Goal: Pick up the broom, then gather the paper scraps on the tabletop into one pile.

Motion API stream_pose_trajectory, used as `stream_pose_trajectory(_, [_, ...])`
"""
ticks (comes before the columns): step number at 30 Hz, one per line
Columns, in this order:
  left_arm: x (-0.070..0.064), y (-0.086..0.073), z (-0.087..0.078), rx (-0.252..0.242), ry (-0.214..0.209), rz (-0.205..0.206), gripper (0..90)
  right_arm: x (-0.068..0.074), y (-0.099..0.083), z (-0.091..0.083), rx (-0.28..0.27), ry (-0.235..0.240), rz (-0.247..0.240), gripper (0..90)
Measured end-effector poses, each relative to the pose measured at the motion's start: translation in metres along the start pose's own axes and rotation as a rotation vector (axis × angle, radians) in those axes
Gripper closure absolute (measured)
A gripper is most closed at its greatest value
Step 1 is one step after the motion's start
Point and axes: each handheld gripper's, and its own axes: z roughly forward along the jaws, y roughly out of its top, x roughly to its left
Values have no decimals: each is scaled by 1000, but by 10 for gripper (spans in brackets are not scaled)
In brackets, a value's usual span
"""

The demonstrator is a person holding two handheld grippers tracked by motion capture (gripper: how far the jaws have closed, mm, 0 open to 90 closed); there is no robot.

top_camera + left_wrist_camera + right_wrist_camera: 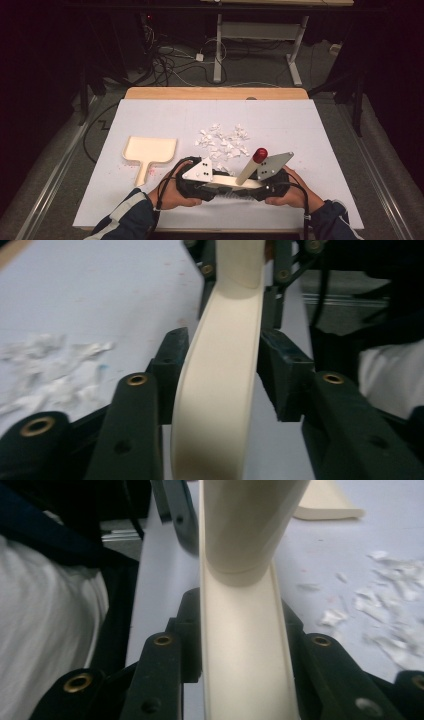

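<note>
Near the front edge of the white paper-covered surface (310, 130), I am seeing both hand-held grippers meeting tip to tip over a cream plastic brush with a long handle and a red end cap (248, 172). My left hand-held gripper (212, 181) is clamping the brush's flat cream back, and in the left gripper view its jaws are pressing on both sides of that cream strip (220, 380). My right hand-held gripper (250, 184) is closing on the same cream body from the opposite side; in the right gripper view the channel-shaped part (242, 650) is sitting tight between the jaws, with the round handle rising just beyond them.

Around the work, a scatter of torn white paper scraps (223, 141) is lying just behind the grippers, toward the middle of the surface. A cream plastic dustpan with a short handle (149, 152) is lying flat to the left, apart from the scraps, its handle pointing toward me. Nothing is standing between the brush and the scraps.

The brush body is running left to right between the two grippers, low over the surface. Its handle is tilting up and to the right, with the red cap (260, 154) at the high end, pointing away from me.
</note>
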Motion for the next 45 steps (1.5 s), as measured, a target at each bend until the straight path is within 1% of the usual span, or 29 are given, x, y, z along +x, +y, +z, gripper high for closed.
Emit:
stream_pose_trajectory(2, [3, -3, -12, -15, 70, -20, 490, -3, -1, -4, -7, -29, 0, 673])
stream_pose_trajectory(4, [5, -7, -25, -32, 153, -47, 412, -6, -2, -9, -12, -61, 22, 674])
stream_pose_trajectory(5, [5, -7, -25, -32, 153, -47, 377, -6, -2, -9, -12, -61, 22, 674])
stream_pose_trajectory(6, [7, -15, -39, -45, 223, -69, 355, -8, -3, -14, -24, -86, 42, 674])
stream_pose_trajectory(8, [7, -25, -52, -32, 316, -79, 320, -11, -2, -19, -28, -115, 61, 674])
stream_pose_trajectory(9, [7, -25, -52, -32, 316, -79, 292, -13, -2, -21, -31, -129, 62, 674])
stream_pose_trajectory(10, [7, -38, -65, -33, 380, -104, 278, -13, -1, -24, -33, -144, 75, 674])
stream_pose_trajectory(11, [7, -46, -70, -16, 422, -102, 271, -14, -1, -26, -35, -162, 88, 674])
stream_pose_trajectory(12, [7, -46, -70, -16, 422, -102, 255, -15, -1, -28, -41, -176, 96, 673])
stream_pose_trajectory(13, [6, -53, -75, 1, 467, -104, 241, -16, -1, -31, -49, -188, 100, 673])
stream_pose_trajectory(14, [6, -61, -80, 5, 489, -120, 241, -16, -1, -31, -49, -188, 100, 673])
stream_pose_trajectory(15, [4, -77, -88, 17, 537, -141, 241, -18, -1, -34, -56, -227, 128, 673])
stream_pose_trajectory(16, [3, -85, -92, 12, 555, -163, 240, -18, -1, -36, -57, -253, 134, 673])
stream_pose_trajectory(18, [3, -99, -99, 14, 576, -211, 235, -21, -1, -40, -67, -286, 159, 673])
stream_pose_trajectory(19, [3, -99, -99, 14, 576, -211, 231, -23, -2, -42, -71, -291, 174, 672])
stream_pose_trajectory(21, [-1, -115, -107, 8, 579, -267, 227, -25, -2, -45, -63, -314, 187, 673])
stream_pose_trajectory(23, [-5, -121, -110, 28, 590, -275, 227, -26, -2, -47, -46, -356, 210, 673])
stream_pose_trajectory(25, [-9, -127, -112, 34, 598, -288, 225, -29, -2, -49, -38, -404, 239, 673])
stream_pose_trajectory(26, [-10, -129, -113, 38, 603, -295, 225, -31, -2, -50, -29, -430, 240, 673])
stream_pose_trajectory(28, [-11, -132, -114, 41, 598, -324, 225, -34, -2, -52, -12, -481, 246, 673])
stream_pose_trajectory(30, [-12, -134, -112, 55, 602, -325, 225, -39, -2, -55, -3, -524, 253, 674])
stream_pose_trajectory(32, [-12, -136, -108, 94, 612, -305, 225, -46, -4, -57, -5, -568, 266, 674])
stream_pose_trajectory(34, [-11, -140, -104, 110, 598, -317, 225, -54, -6, -58, 4, -611, 278, 674])
stream_pose_trajectory(36, [-9, -141, -102, 122, 601, -317, 222, -63, -7, -56, 26, -638, 284, 674])
stream_pose_trajectory(37, [-8, -142, -101, 124, 602, -319, 219, -68, -7, -53, 46, -659, 275, 674])
stream_pose_trajectory(38, [-7, -142, -101, 124, 604, -319, 219, -73, -7, -50, 75, -694, 263, 674])
stream_pose_trajectory(40, [-6, -142, -99, 128, 602, -322, 218, -83, -6, -43, 125, -735, 246, 675])
stream_pose_trajectory(42, [-5, -143, -97, 137, 593, -323, 218, -95, -5, -38, 142, -769, 259, 675])
stream_pose_trajectory(45, [-6, -144, -94, 157, 584, -314, 219, -113, -5, -29, 146, -786, 288, 675])
